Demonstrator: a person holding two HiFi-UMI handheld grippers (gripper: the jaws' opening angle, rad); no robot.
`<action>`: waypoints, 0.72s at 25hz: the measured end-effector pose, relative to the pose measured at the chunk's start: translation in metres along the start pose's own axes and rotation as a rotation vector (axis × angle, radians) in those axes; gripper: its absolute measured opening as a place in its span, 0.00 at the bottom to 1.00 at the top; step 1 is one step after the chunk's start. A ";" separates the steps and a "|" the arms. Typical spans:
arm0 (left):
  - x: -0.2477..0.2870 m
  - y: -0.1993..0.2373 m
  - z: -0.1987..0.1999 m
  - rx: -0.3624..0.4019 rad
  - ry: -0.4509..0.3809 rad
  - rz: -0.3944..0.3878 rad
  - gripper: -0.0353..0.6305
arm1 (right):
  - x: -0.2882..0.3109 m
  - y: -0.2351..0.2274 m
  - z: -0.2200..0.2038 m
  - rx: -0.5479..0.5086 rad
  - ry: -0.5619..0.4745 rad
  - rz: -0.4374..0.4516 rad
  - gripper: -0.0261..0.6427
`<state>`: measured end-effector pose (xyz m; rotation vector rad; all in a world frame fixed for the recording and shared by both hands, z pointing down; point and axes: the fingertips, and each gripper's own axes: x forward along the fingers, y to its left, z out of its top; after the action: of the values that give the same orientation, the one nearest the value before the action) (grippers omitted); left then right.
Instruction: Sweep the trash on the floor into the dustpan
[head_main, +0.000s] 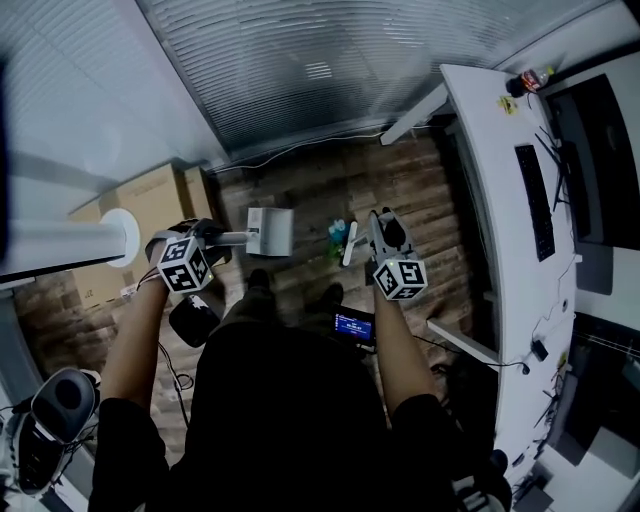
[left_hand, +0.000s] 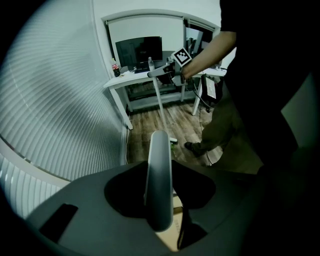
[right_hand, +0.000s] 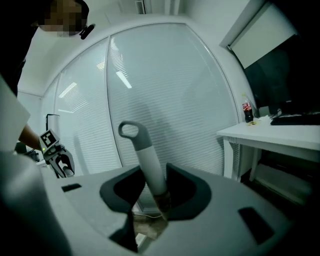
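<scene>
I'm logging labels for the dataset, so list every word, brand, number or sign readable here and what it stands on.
No text can be read anywhere.
Small black device with a lit blue screen: characters too small.
Clear bottle with a red label on the white desk: print blurred.
Black-and-white marker cubes: patterns only, no letters.

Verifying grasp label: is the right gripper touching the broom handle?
Touching. Right gripper view shows the broom handle clamped in the right gripper, both jaws against it.
</scene>
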<state>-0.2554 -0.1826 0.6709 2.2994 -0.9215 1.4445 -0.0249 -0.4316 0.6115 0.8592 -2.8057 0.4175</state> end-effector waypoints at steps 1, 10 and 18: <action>-0.001 0.000 0.000 0.000 -0.001 -0.002 0.25 | 0.005 0.005 0.001 0.007 -0.010 0.002 0.22; -0.006 0.001 -0.008 -0.023 -0.043 -0.007 0.25 | 0.042 0.061 0.004 0.047 -0.064 0.041 0.22; -0.006 0.004 -0.009 -0.037 -0.061 -0.022 0.25 | 0.065 0.103 0.009 0.098 -0.109 0.086 0.22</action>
<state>-0.2662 -0.1782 0.6698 2.3312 -0.9291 1.3444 -0.1378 -0.3863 0.5971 0.8059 -2.9525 0.5404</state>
